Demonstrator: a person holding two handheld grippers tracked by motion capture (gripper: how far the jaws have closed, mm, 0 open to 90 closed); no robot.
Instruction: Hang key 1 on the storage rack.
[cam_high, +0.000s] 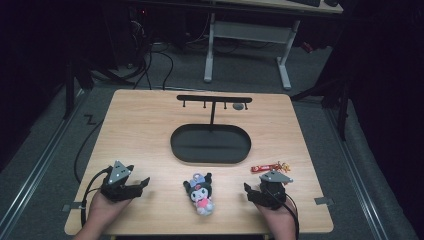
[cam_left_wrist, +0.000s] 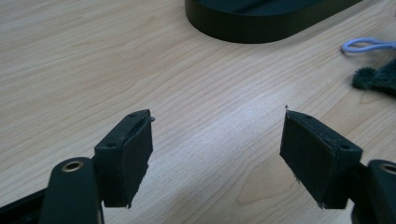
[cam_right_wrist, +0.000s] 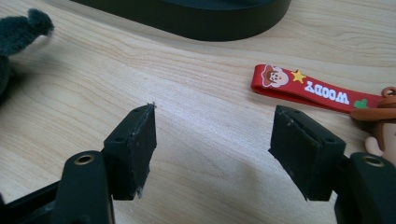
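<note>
While both grippers rest wide open and empty, left (cam_high: 142, 184) and right (cam_high: 250, 192), the plush (cam_high: 200, 192) lies lower centre; approach its loop (cam_left_wrist: 369, 45) squarely, then lift to the rack (cam_high: 214, 100).

Table (cam_high: 150, 125): pale wood-grain top, smooth, slight sheen. Oval stand base (cam_high: 210, 144): black, matt. Plush toy (cam_high: 200, 193): fuzzy dark cloth. Red strap (cam_right_wrist: 308, 89): smooth rubbery plastic, printed. Gripper pads (cam_left_wrist: 135, 154): black, matt, rough-edged.

Dark plush doll (cam_high: 199, 192) lying on table, red Woody strap (cam_high: 270, 167) flat nearby
</note>
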